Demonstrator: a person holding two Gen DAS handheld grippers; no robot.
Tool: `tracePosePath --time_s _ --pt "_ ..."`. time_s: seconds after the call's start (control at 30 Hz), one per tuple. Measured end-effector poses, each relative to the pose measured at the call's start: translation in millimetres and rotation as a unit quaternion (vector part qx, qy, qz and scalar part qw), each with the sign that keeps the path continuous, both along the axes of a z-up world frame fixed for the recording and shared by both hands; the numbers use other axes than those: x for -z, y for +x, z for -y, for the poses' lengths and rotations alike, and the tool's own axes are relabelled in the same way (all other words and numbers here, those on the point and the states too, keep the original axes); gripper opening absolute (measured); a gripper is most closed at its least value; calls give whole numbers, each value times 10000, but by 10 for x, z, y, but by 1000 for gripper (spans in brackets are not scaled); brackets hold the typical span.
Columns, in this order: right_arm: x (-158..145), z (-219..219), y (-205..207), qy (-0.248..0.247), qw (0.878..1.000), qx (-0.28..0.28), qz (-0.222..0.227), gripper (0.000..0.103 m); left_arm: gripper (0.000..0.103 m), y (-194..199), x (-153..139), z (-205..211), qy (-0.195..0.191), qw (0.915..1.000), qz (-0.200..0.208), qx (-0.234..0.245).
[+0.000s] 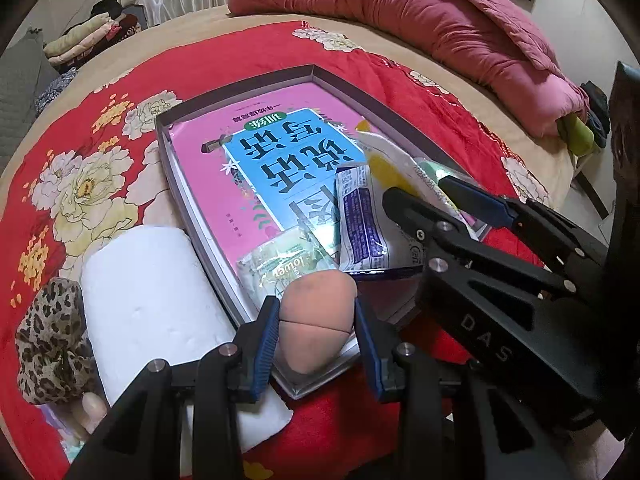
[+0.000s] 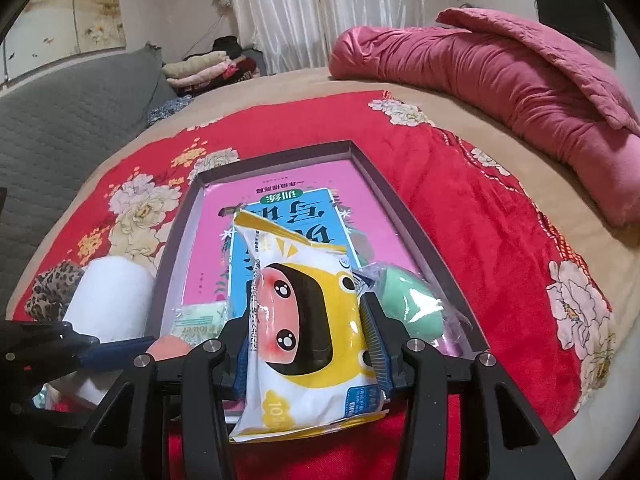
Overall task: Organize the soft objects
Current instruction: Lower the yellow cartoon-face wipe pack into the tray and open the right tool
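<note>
Rumpled pink quilt (image 2: pixel 500 76) upper right, white curtains (image 2: pixel 320 12) top centre, grey quilted sofa (image 2: pixel 68 120) left.

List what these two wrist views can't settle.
- Left wrist view: lower half of the peach sponge, hidden behind the left tongs.
- Right wrist view: most of the book cover, hidden by the yellow wipes pack.
- Right wrist view: the green sponge, blurred by its plastic wrap.
- Left wrist view: toilet paper roll, near end behind the tongs.
</note>
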State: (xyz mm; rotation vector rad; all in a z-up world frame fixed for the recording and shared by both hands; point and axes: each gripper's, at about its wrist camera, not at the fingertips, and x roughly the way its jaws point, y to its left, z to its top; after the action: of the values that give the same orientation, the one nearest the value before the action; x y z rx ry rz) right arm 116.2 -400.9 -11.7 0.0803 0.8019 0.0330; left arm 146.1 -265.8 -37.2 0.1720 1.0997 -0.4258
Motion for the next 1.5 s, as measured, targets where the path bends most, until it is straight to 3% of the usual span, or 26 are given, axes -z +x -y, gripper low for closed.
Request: tracePosePath --time_s 0.5,0.6,0.7,0.97,1.1,1.17,1.23,1.5 --pt "125 40 144 161 9998 117 -102 54 38 2 1 -13 -24 10000 -2 -13" --pt "110 112 113 508 9986 126 -45 62 38 2 -1 -15 -21 10000 2 -11" --pt "84 118 82 536 9985 132 30 66 38 2 -1 -15 -36 10000 -4 -18" --pt "-181 64 -126 189 9991 106 361 73 38 -9 -9 -28 -33 10000 14 -24" --pt "-242 168 -221 -236 9991 330 -103 73 38 -5 -7 -34 -40 10000 28 -44" --pt "-206 200 -231 -295 9986 220 -371 73 38 -7 -7 -28 -24 10000 41 -46" --pt "-134 151 -222 -672 9960 151 -572 73 38 -12 -4 -28 -33 10000 32 -51" --pt "159 130 -154 -1170 9897 303 -767 74 38 -14 0 -35 -30 10000 35 -57"
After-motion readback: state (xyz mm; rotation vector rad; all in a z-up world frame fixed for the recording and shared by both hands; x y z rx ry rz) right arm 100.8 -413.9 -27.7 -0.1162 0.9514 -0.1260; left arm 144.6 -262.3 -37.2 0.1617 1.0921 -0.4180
